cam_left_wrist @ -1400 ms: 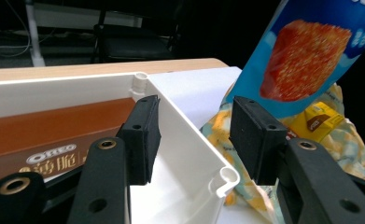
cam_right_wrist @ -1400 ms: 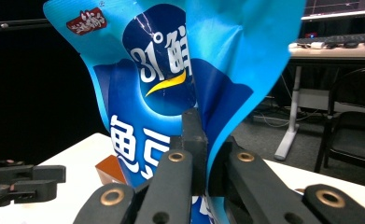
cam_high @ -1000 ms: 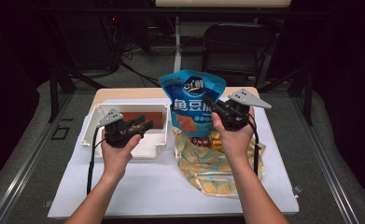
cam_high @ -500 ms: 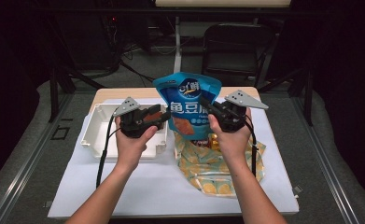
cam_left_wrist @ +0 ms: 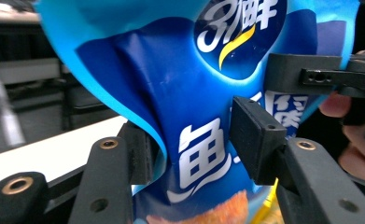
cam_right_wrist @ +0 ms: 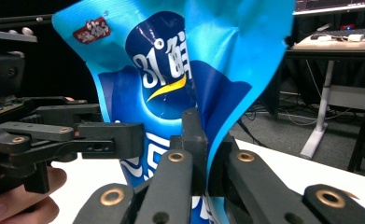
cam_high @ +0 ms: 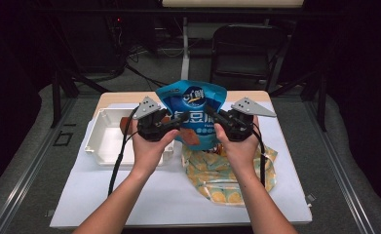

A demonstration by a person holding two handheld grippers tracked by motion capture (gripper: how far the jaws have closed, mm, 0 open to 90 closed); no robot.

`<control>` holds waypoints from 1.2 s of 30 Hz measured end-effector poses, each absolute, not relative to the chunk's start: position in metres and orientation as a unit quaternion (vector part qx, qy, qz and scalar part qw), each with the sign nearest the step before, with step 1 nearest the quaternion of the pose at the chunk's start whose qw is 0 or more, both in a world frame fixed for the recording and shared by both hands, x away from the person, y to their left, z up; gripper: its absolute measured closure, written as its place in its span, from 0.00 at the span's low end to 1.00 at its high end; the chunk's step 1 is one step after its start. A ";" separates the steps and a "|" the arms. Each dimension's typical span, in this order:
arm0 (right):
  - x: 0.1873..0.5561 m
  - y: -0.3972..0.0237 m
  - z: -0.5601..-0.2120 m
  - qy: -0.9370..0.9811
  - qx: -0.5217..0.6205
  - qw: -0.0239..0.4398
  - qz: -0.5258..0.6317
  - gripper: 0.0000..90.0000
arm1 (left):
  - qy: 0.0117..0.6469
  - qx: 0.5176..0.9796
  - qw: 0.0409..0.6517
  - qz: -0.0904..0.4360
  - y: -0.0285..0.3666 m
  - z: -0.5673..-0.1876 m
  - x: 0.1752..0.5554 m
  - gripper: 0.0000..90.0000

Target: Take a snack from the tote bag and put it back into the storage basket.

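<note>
- My right tool (cam_high: 216, 118) is pressed together on the right edge of the blue snack bag (cam_high: 192, 100); in the right gripper view its jaws pinch a fold of the film (cam_right_wrist: 236, 70), and that is what keeps the bag upright in the air.
- The bag hangs above the tabletop (cam_high: 168, 195), between my two hands, its printed face turned toward me.
- My left tool (cam_high: 176, 123) has come in on the bag's left side. Its jaws have just been closing with the bag's left edge between them. In the left gripper view the pads (cam_left_wrist: 257, 137) stand close on either side of the film, but I cannot tell whether they press it yet.
- I judge I am setting up a two-sided hold, likely to pull the top open.
- Left of the bag, the white tray (cam_high: 103, 139) sits with something reddish-brown inside.
- Below the bag lies a yellow patterned pouch (cam_high: 227, 180), flat on the tabletop.
</note>
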State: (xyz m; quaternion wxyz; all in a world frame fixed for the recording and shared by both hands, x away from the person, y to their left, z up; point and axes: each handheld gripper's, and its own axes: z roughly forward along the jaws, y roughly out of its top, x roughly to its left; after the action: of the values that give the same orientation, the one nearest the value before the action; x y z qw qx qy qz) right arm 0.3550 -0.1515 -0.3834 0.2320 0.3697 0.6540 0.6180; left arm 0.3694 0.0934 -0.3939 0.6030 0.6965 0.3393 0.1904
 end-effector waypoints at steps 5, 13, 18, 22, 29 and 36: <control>0.353 -0.151 -0.382 0.657 0.362 0.235 0.618 1.00 | 0.338 0.703 0.596 0.191 0.092 -0.393 0.370 0.92; 0.349 -0.150 -0.381 0.659 0.352 0.236 0.622 0.93 | 0.345 0.686 0.619 0.167 0.102 -0.386 0.370 1.00; 0.348 -0.157 -0.381 0.657 0.344 0.224 0.633 0.68 | 0.350 0.679 0.625 0.162 0.112 -0.381 0.371 1.00; 0.347 -0.164 -0.386 0.659 0.348 0.217 0.630 0.53 | 0.360 0.667 0.634 0.154 0.124 -0.380 0.373 1.00; 0.343 -0.178 -0.403 0.658 0.358 0.213 0.627 0.42 | 0.373 0.649 0.646 0.151 0.144 -0.378 0.374 1.00; 0.338 -0.199 -0.423 0.661 0.384 0.220 0.607 0.41 | 0.381 0.632 0.657 0.157 0.164 -0.373 0.371 1.00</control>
State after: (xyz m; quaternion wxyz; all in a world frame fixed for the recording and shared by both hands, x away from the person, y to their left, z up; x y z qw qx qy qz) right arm 0.3377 -0.1987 -0.4226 0.2196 0.3838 0.6606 0.6067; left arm 0.3713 0.1641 -0.3732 0.6567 0.6318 0.3808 0.1566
